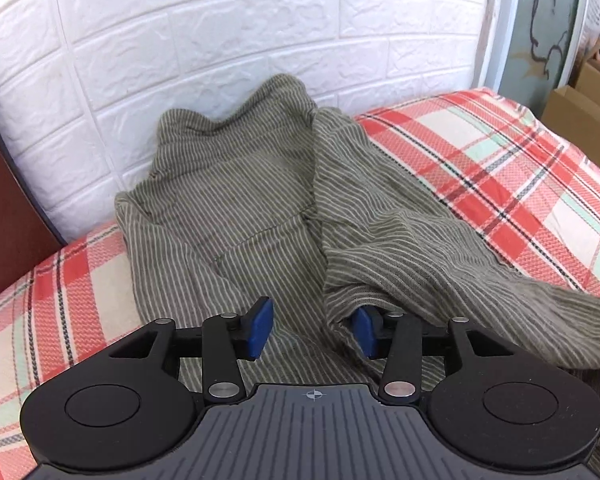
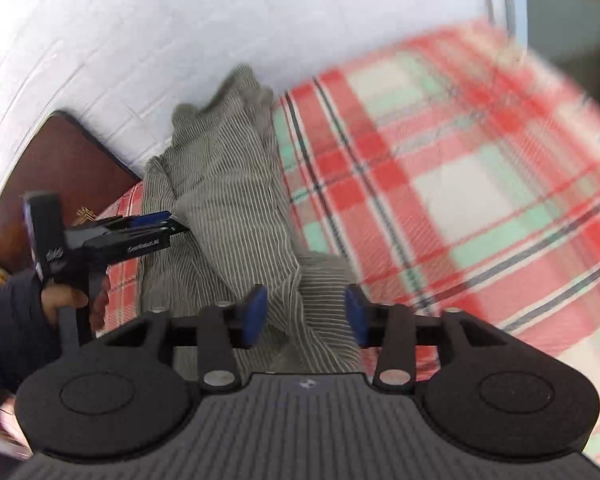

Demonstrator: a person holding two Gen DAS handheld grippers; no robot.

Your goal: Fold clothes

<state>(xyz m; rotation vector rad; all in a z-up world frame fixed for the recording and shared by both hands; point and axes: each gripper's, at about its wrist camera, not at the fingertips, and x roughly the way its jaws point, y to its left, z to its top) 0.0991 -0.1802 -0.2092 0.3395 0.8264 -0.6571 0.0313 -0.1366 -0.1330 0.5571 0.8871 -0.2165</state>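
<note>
Striped garment (image 1: 236,200) lay rumpled at frame centre on the plaid bed (image 1: 500,152); left gripper (image 1: 312,330) and right gripper (image 2: 306,312) hung over it, jaws parted, gripping nothing. Best, probably, to pinch matching edges and smooth the fabric flat before folding

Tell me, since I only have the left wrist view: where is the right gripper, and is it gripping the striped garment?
Observer: The right gripper is open over the near end of the striped garment; a fold lies between its pads, unpinched.
Operator: And the other one, seen from that side?
Observer: Side-on, the left gripper has its tips at the garment's left edge; I can't confirm contact.
Operator: What's holding it?
Observer: A hand in a dark sleeve grips its handle.
</note>
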